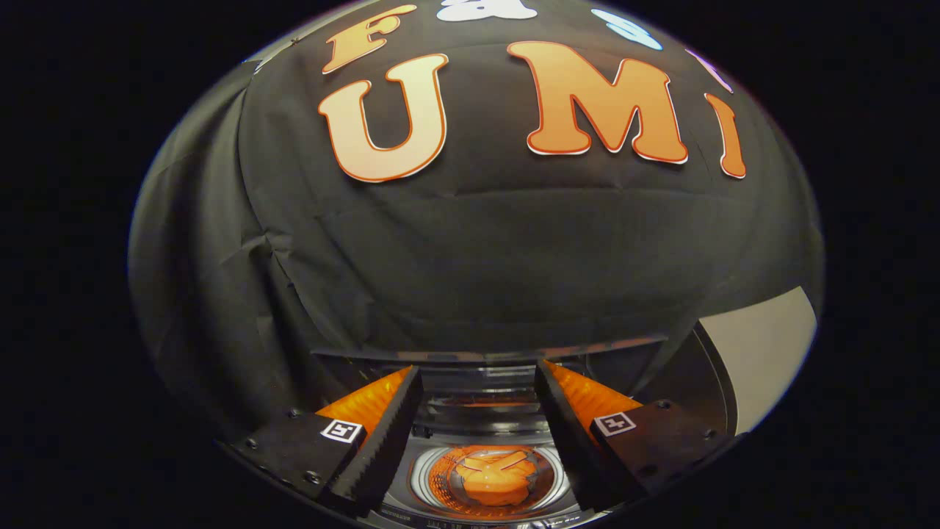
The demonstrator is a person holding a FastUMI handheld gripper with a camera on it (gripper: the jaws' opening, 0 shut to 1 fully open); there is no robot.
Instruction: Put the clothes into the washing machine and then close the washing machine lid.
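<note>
Claw [477, 433]: fingers wide, nothing held | washing machine [488, 477]: bottom centre, tub open between fingers, orange clothes [490, 476] inside | lid [514, 353]: apparently raised behind | step: I judge loading done | next: I push lid down

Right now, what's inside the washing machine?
An orange garment lies at the bottom of the washing machine drum, seen between the open claw fingers. Anything beneath it is covered.
</note>
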